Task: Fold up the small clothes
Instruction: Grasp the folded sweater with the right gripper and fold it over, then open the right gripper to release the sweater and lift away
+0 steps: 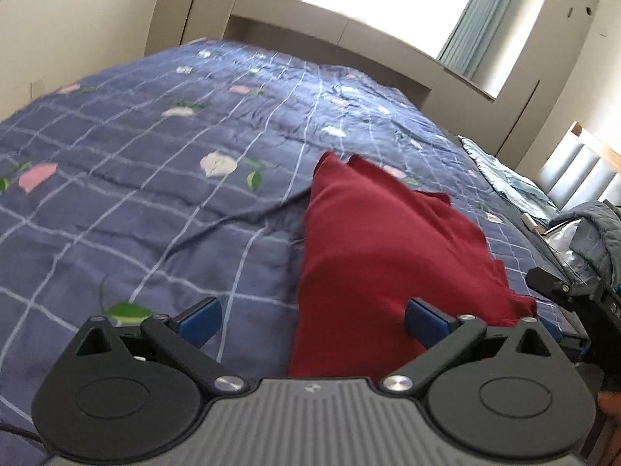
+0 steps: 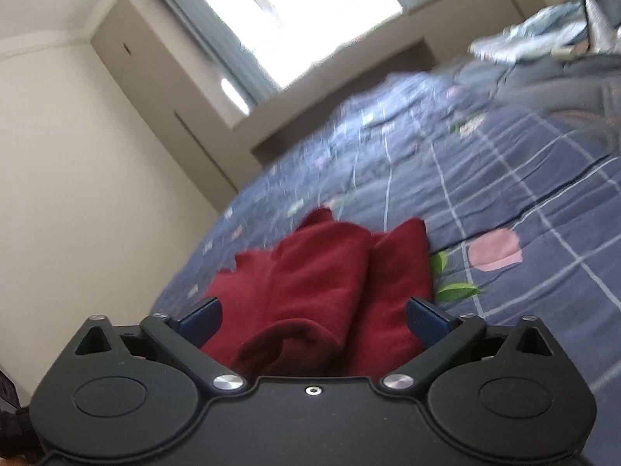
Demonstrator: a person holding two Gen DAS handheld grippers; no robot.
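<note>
A dark red garment [image 1: 384, 256] lies on the blue checked bedspread [image 1: 155, 178]. In the left wrist view my left gripper [image 1: 312, 320] is open, low over the bed; the garment's near edge lies between its blue fingers, towards the right one [image 1: 425, 320]. In the right wrist view the garment [image 2: 326, 283] lies bunched with a fold down its middle. My right gripper [image 2: 312, 318] is open, its jaws standing wide on either side of the garment's near end. The right gripper's body shows at the right edge of the left wrist view [image 1: 574, 291].
The bedspread [image 2: 504, 194] has flower prints. A pile of grey-blue bedding [image 1: 594, 233] and pale cloth [image 1: 504, 178] lies at the bed's far right by the headboard [image 1: 582, 163]. A window with curtains [image 1: 388, 4] and cream walls stand behind the bed.
</note>
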